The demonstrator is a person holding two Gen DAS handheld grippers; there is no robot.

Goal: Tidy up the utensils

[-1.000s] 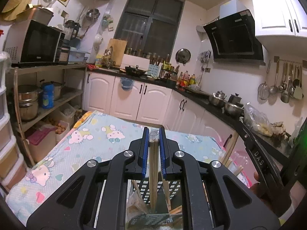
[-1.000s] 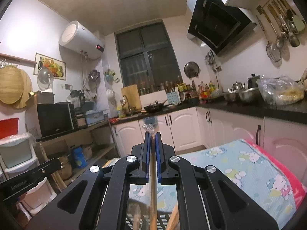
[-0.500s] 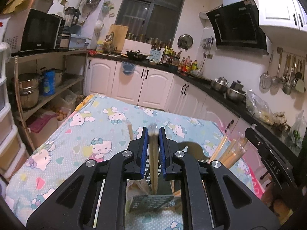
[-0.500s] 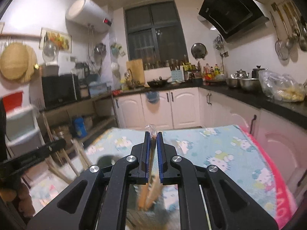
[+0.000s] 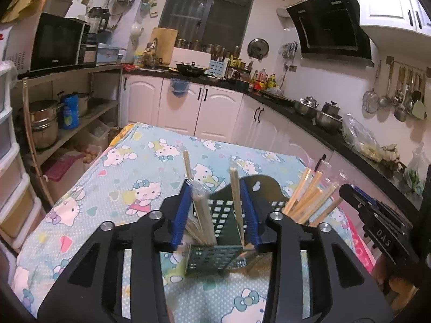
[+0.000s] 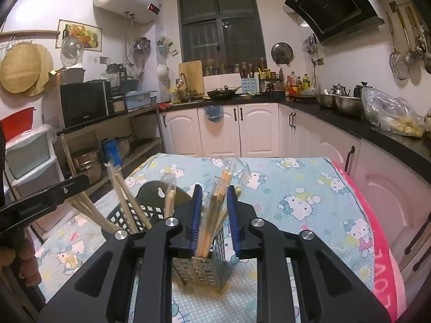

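My left gripper [image 5: 216, 210] and right gripper [image 6: 213, 216] both stand spread, wrapped chopsticks [image 5: 202, 215] upright between each pair of jaws, loose in the perforated holder [image 5: 215, 258] directly below on the tablecloth [image 5: 121, 177]; holder's base and chopstick tips hidden.

- L gripper [image 5: 217, 212] jaws wide apart, over perforated metal holder [image 5: 215, 262] on Hello Kitty cloth [image 5: 113, 188].
- Wrapped chopsticks [image 5: 202, 215] lean by L pad; one bare chopstick [image 5: 236, 199] near R pad.
- More chopsticks [image 5: 309, 199] fan out right, beside R gripper [image 5: 377, 223].
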